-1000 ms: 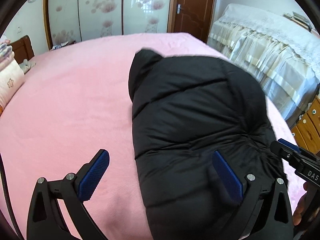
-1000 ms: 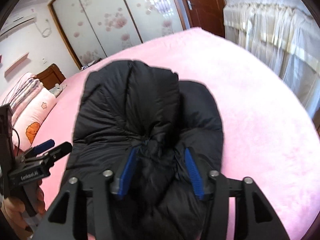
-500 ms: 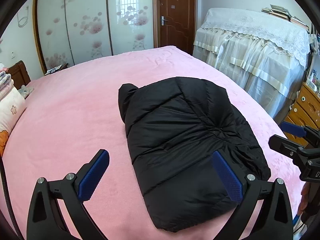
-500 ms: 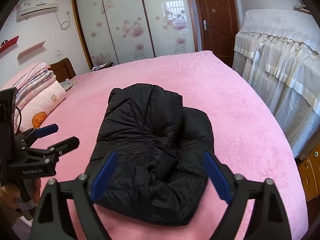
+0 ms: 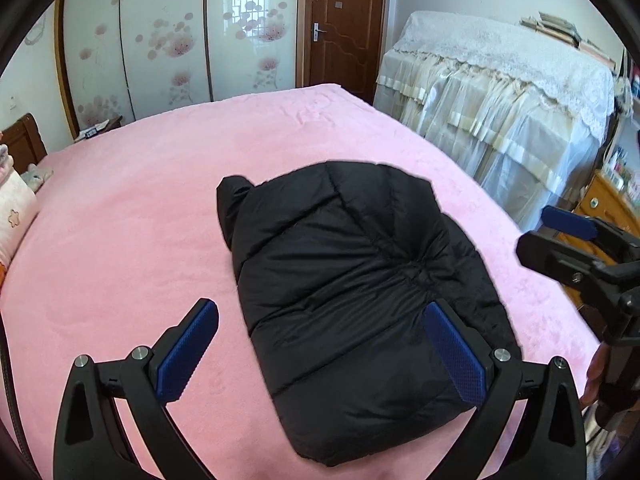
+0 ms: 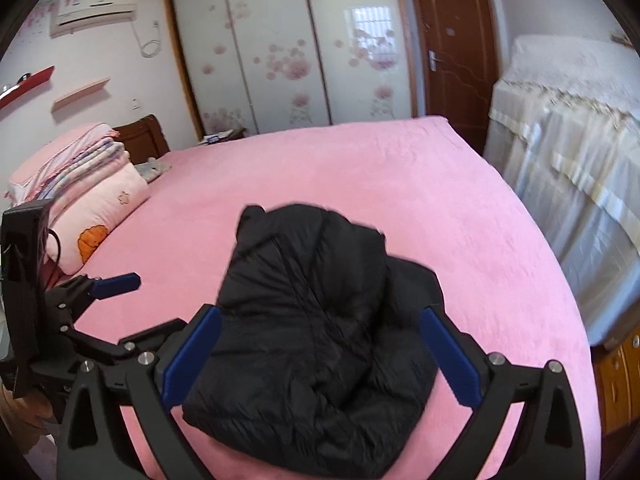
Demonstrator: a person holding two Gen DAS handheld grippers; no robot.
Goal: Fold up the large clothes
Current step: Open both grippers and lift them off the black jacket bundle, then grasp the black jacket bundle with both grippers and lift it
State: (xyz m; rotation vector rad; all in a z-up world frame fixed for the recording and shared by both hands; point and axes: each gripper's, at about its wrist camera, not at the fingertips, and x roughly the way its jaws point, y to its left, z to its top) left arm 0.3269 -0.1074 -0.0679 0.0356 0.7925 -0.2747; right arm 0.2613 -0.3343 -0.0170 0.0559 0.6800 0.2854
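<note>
Puffy black jacket (image 5: 360,304) folded on the pink bed (image 5: 120,240), mid frame.
Soft, light, springy; best pinched at a thick edge. Left gripper (image 5: 320,356) and right gripper (image 6: 320,360) fingers are spread wide, nothing held; the right ones were just opening.

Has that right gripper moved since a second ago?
Yes. The right gripper has lifted up and back off the black jacket, its jaws just opening off it; the wardrobe now shows far more.

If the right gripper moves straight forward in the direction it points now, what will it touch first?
Most likely the black puffer jacket. The right gripper is open, holds nothing, and points down at the folded jacket on the pink bed. Its fingers straddle the bundle in view, though depth is unclear.
</note>
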